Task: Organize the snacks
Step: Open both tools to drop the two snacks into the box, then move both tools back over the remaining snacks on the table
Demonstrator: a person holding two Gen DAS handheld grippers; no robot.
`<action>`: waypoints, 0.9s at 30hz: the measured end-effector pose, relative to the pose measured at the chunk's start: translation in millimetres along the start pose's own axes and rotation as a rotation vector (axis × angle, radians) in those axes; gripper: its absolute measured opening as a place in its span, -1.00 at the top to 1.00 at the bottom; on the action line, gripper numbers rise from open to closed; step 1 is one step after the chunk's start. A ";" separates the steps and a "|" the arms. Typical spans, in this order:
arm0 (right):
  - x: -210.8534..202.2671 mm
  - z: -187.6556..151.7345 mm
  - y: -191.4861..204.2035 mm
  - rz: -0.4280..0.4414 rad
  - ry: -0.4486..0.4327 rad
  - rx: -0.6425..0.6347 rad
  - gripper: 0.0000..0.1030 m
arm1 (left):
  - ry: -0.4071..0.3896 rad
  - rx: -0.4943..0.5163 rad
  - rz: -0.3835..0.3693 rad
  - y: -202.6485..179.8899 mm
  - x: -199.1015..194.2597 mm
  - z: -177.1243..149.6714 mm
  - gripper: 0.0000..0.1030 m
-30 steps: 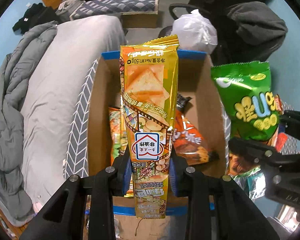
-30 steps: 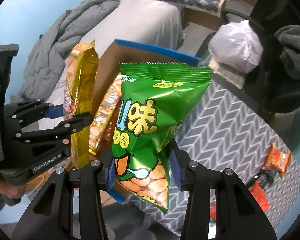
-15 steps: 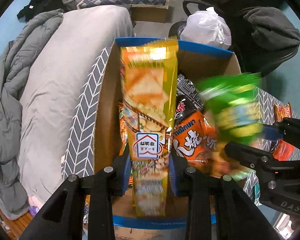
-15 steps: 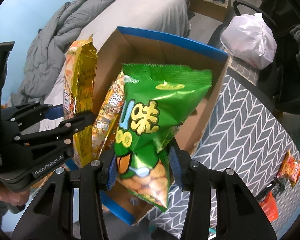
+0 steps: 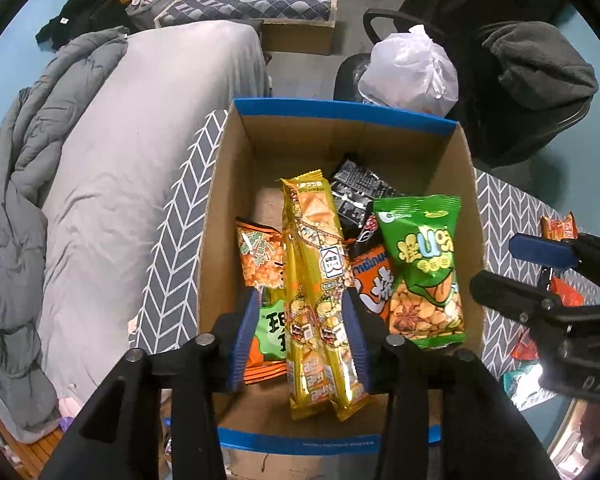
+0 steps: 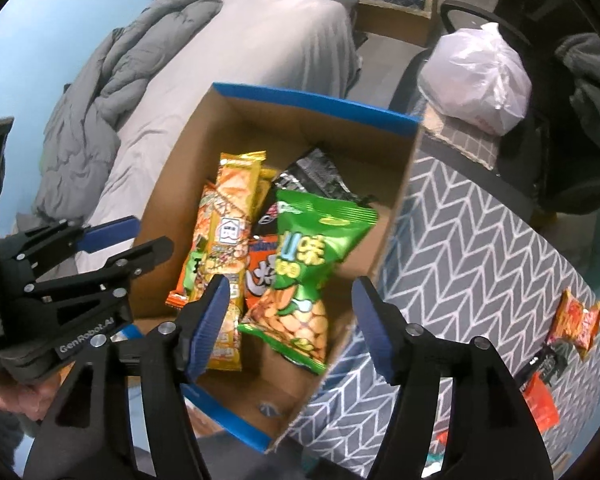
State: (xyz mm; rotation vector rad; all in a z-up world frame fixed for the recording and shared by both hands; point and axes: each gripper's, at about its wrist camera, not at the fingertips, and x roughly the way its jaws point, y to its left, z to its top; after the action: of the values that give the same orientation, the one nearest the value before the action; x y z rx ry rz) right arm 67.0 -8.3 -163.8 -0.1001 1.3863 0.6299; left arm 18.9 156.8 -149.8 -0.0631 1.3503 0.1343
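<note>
Both wrist views steeply downward, close, sharing cardboard box (image 5: pixel 236 184) (image 6: pixel 172 184)

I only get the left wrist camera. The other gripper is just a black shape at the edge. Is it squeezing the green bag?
Observer: No. The right gripper is opening; the green bag sits in the box, touching neither pad.
Operator: What carries my gripper?
Observer: A hand holds the left gripper from below; its jaws are opening around the yellow packet.
Operator: Any writing on it?
Observer: A label on its side reads GenRobot.AI.
</note>
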 end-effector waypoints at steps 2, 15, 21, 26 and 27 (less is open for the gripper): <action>-4.8 -2.9 -6.2 -0.008 -0.003 0.016 -0.26 | -0.003 0.001 -0.007 -2.5 -4.4 -0.6 0.07; -40.6 -43.5 -54.5 -0.068 -0.024 0.161 -0.36 | -0.011 0.101 -0.081 -55.0 -23.9 -3.3 -0.15; -60.3 -72.9 -83.6 -0.104 -0.036 0.249 -0.43 | -0.006 0.204 -0.103 -92.7 -26.4 -4.9 -0.16; -79.2 -101.8 -109.7 -0.138 -0.043 0.324 -0.44 | -0.005 0.283 -0.118 -123.2 -28.6 -7.5 -0.16; -81.4 -106.4 -113.5 -0.141 -0.043 0.336 -0.44 | -0.004 0.299 -0.123 -130.1 -28.9 -8.6 -0.16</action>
State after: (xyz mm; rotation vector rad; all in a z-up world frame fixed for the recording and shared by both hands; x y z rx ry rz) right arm 22.4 -176.9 -143.1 0.0832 1.4113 0.2747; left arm 21.7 25.2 -127.7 0.1054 1.3460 -0.1716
